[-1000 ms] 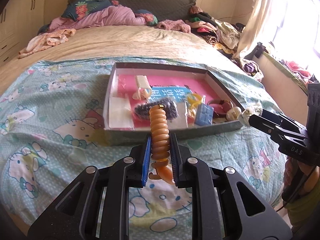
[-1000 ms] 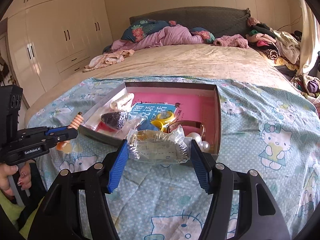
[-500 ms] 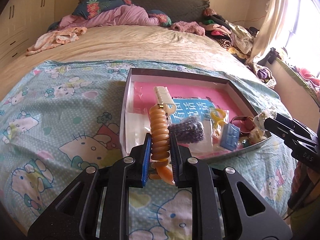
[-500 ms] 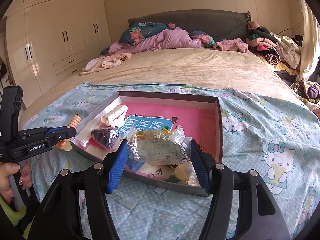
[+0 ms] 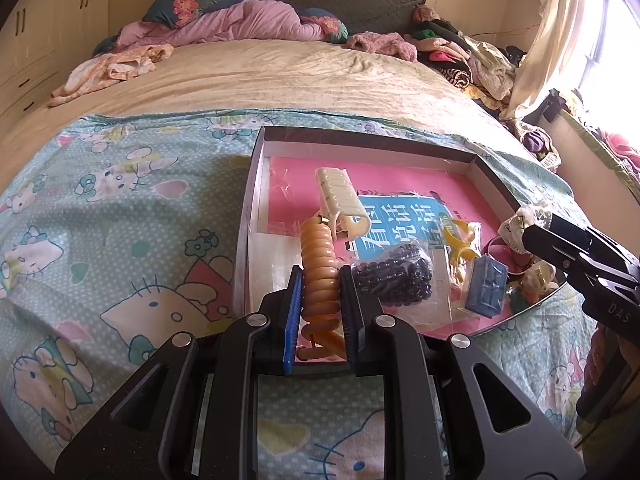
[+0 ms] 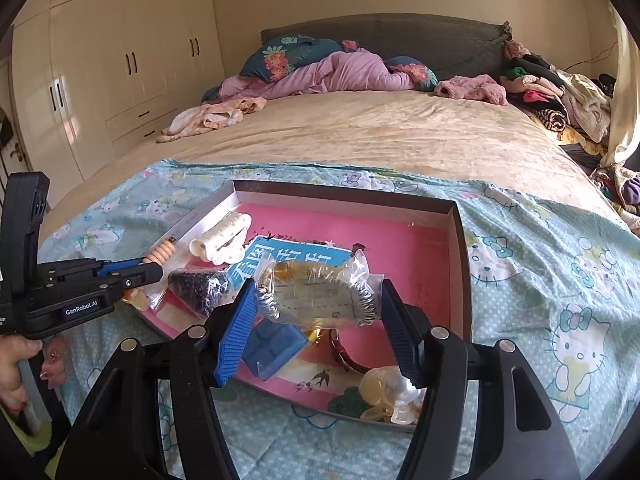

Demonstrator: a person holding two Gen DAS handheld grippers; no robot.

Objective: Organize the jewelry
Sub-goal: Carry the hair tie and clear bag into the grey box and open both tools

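Delivery step, by the look of it: left hand-held gripper [image 5: 320, 300] pinching an orange spiral hair tie [image 5: 318, 268] over the near-left corner of the pink-lined box [image 6: 460, 248]; right hand-held gripper [image 6: 316, 316] pinching a bagged jewelry piece [image 6: 316, 294] above the box. Next: lower, spread, release inside. Closer over the box than a second ago.

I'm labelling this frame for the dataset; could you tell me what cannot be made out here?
- Lower end of the orange spiral bracelet: left wrist view, hidden between the left gripper fingers.
- Contents of the clear bag in the right gripper: right wrist view, crinkled plastic blurs them.
- Box near corner: blocked by the right gripper's fingers.
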